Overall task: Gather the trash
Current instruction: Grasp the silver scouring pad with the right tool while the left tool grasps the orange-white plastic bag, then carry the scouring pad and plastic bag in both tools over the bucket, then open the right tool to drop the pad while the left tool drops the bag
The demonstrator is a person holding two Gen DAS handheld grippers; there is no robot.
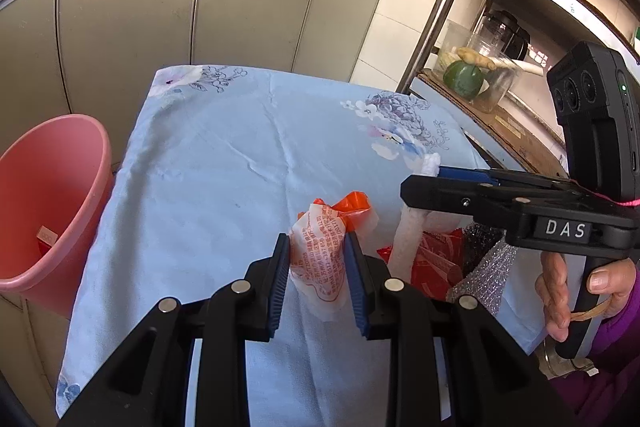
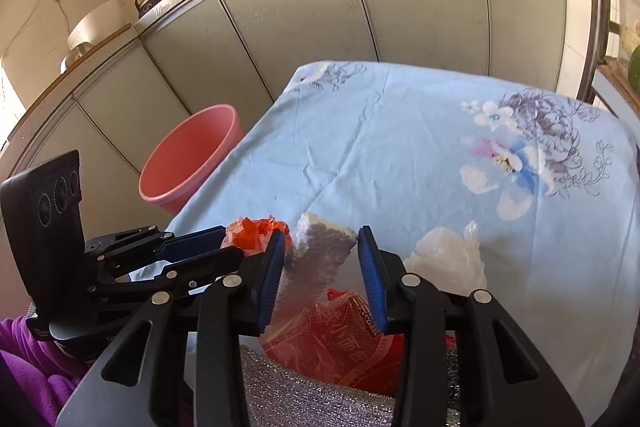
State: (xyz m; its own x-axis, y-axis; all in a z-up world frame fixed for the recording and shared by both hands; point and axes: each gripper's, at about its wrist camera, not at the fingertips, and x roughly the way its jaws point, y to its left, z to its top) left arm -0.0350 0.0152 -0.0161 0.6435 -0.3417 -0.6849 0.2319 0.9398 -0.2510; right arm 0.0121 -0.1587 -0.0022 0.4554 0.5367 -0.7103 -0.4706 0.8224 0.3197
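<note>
My left gripper (image 1: 316,238) is shut on a crumpled white wrapper with orange print (image 1: 320,267), held just above the blue floral tablecloth (image 1: 224,155). In the right wrist view the left gripper (image 2: 234,247) comes in from the left with the orange wrapper (image 2: 258,233) at its tips. My right gripper (image 2: 322,233) has a white foam strip (image 2: 320,251) between its blue pads, which sit against its sides. From the left wrist view the right gripper (image 1: 420,183) holds that foam strip (image 1: 408,231) upright. A red packet (image 2: 340,339) and a silver glittery bag (image 2: 300,395) lie beneath.
A pink bucket (image 1: 52,207) stands on the floor at the table's left edge, with a scrap inside. A crumpled clear plastic piece (image 2: 448,259) lies right of the foam. Grey cabinets run behind. A metal rack (image 1: 440,7) with jars and a green basket stands at the right.
</note>
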